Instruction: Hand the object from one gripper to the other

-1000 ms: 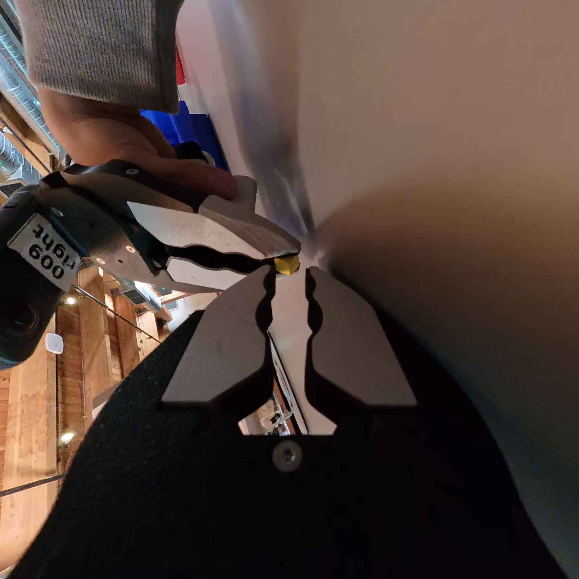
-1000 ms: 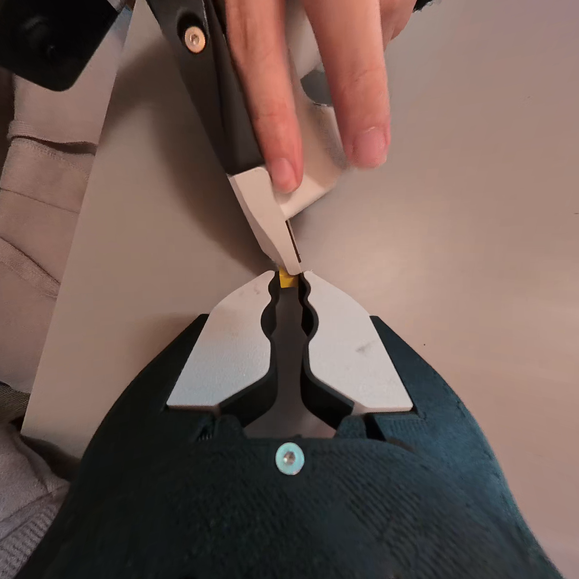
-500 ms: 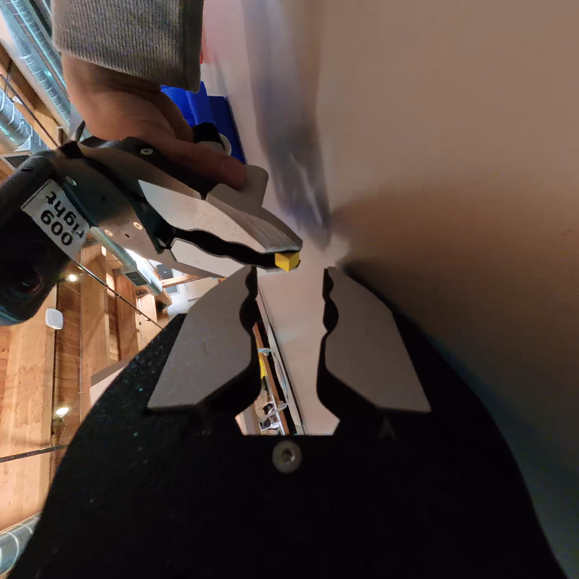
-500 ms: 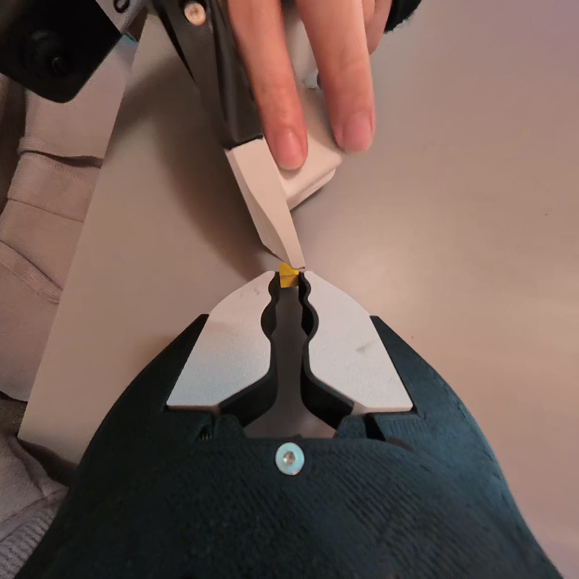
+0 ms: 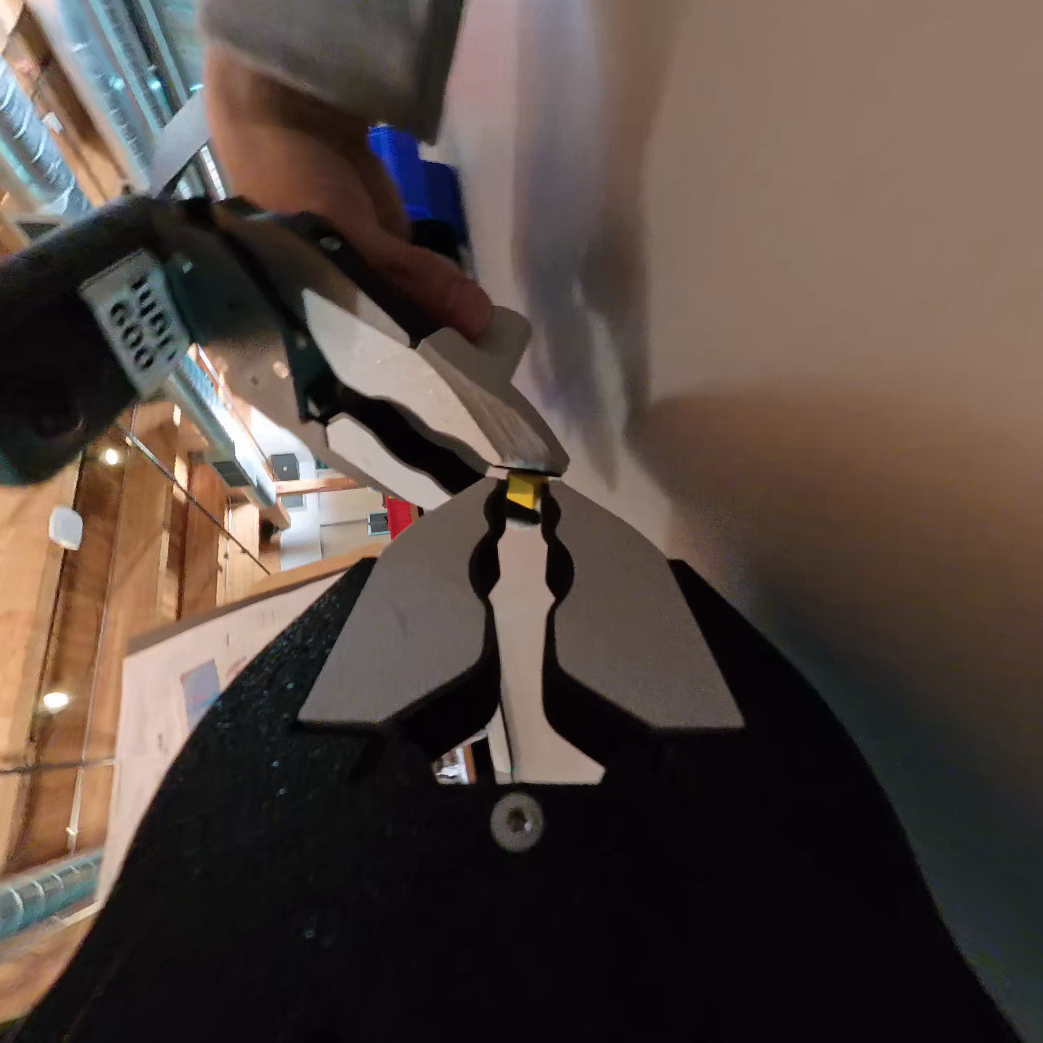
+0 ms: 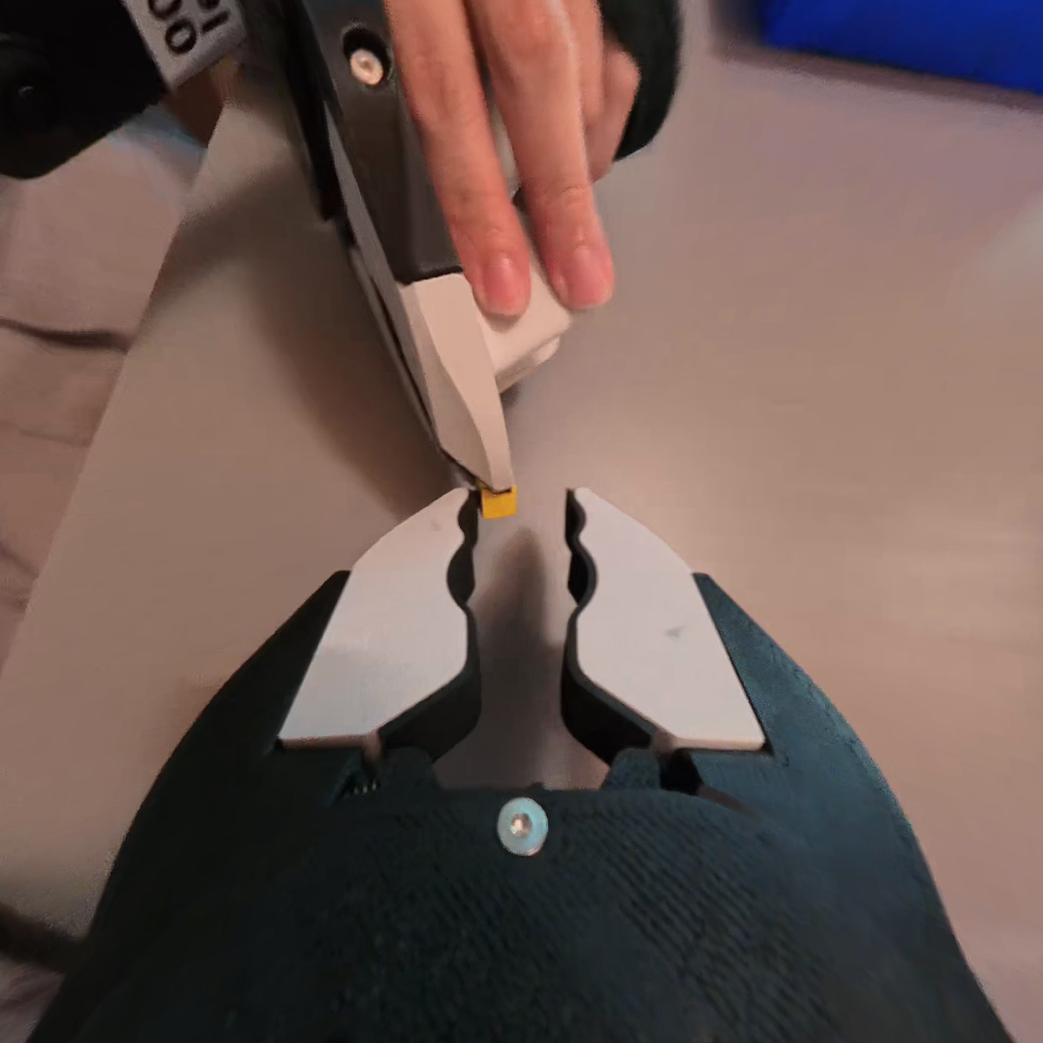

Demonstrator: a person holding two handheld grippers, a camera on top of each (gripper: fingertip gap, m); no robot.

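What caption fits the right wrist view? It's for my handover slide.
Right gripper open as the left gripper pinches the small yellow block above the table.

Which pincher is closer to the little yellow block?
Left. The left gripper is shut on the yellow block, pinching it at its fingertips. The right gripper is open, with the block just beside one fingertip and clear of the other.

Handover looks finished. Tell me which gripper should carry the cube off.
Left. The left gripper is shut on the cube at its tips. The right gripper stands open, with the cube near one finger only, so it has no hold.
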